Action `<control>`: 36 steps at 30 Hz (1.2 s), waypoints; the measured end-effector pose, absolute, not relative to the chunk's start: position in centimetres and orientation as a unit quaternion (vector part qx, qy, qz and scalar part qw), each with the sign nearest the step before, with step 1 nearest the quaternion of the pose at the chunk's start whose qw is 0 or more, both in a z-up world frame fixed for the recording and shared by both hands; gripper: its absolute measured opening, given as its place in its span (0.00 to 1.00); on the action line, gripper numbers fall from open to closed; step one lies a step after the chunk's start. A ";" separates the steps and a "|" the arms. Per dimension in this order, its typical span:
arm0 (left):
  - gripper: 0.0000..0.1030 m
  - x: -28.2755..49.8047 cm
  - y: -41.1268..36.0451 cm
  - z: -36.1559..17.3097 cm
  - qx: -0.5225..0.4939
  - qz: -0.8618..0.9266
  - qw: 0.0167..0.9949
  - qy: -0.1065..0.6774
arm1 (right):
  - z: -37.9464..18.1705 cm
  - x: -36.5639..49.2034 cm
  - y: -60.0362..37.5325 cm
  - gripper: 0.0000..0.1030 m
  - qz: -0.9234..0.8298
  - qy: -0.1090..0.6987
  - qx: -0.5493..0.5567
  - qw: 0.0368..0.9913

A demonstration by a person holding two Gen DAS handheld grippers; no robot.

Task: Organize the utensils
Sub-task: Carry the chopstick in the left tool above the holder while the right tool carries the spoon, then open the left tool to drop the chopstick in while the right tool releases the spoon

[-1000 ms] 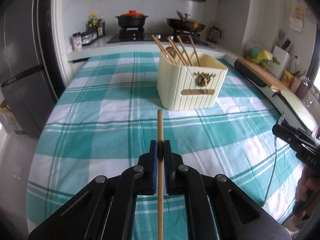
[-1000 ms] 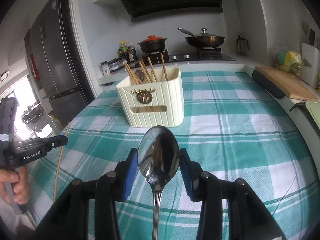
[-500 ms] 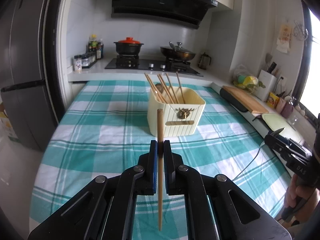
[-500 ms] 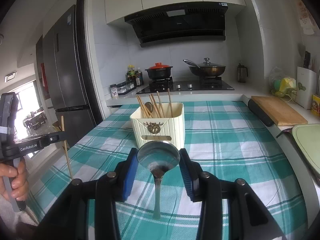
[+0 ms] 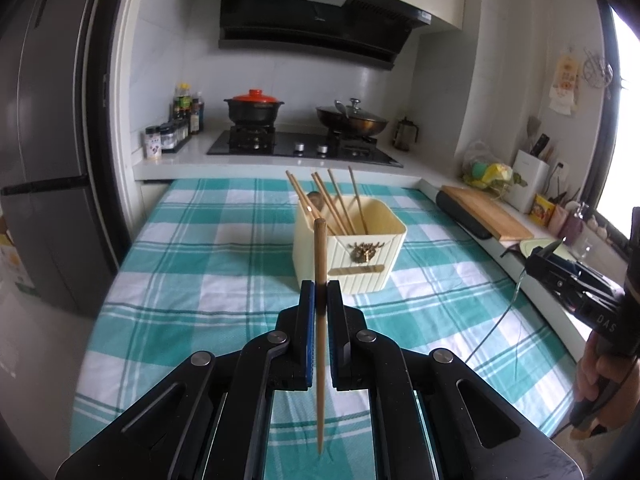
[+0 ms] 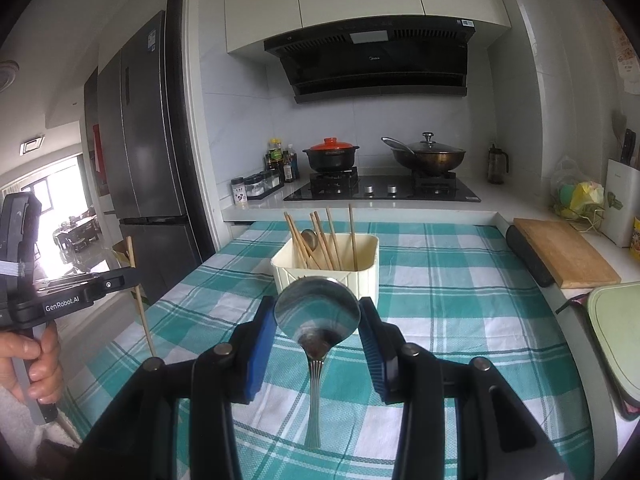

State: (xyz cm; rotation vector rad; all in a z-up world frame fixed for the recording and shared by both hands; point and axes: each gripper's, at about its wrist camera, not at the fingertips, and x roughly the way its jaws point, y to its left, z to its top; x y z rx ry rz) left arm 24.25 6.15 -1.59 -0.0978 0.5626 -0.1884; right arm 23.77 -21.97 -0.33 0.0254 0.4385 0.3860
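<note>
Left gripper (image 5: 319, 294): clamped tight on a single wooden chopstick (image 5: 319, 312), which is held nearly upright above the checked tablecloth (image 5: 208, 280).
Utensil holder (image 5: 362, 262): a cream ribbed box, set on the cloth just beyond both grippers, with several chopsticks and a spoon stood in it.
Right gripper (image 6: 317, 322): closed on the bowl of a metal spoon (image 6: 317, 314); the handle is hung downward.
Far counter: a stove with a red-lidded pot (image 6: 331, 155) and a wok.
</note>
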 end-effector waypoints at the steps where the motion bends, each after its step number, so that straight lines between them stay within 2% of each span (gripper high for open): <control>1: 0.04 24.4 6.1 -1.6 -0.047 -0.091 0.955 0.278 | -0.1 24.0 -21.9 0.40 0.192 0.216 0.012 0.957; 19: 0.04 29.7 4.4 1.7 0.001 -0.078 0.961 0.265 | 4.4 32.1 -20.7 0.40 0.218 0.225 -0.010 0.949; 29: 0.04 37.3 3.8 10.5 -0.020 -0.082 0.977 0.194 | 10.0 41.0 -19.8 0.40 0.217 0.188 0.017 0.958; 33: 0.04 41.6 3.0 10.8 -0.044 -0.084 0.978 0.187 | 9.3 44.7 -19.0 0.40 0.211 0.195 0.012 0.958; 36: 0.04 45.1 2.3 8.3 -0.061 -0.084 0.972 0.210 | 6.7 47.4 -18.4 0.40 0.205 0.219 -0.001 0.954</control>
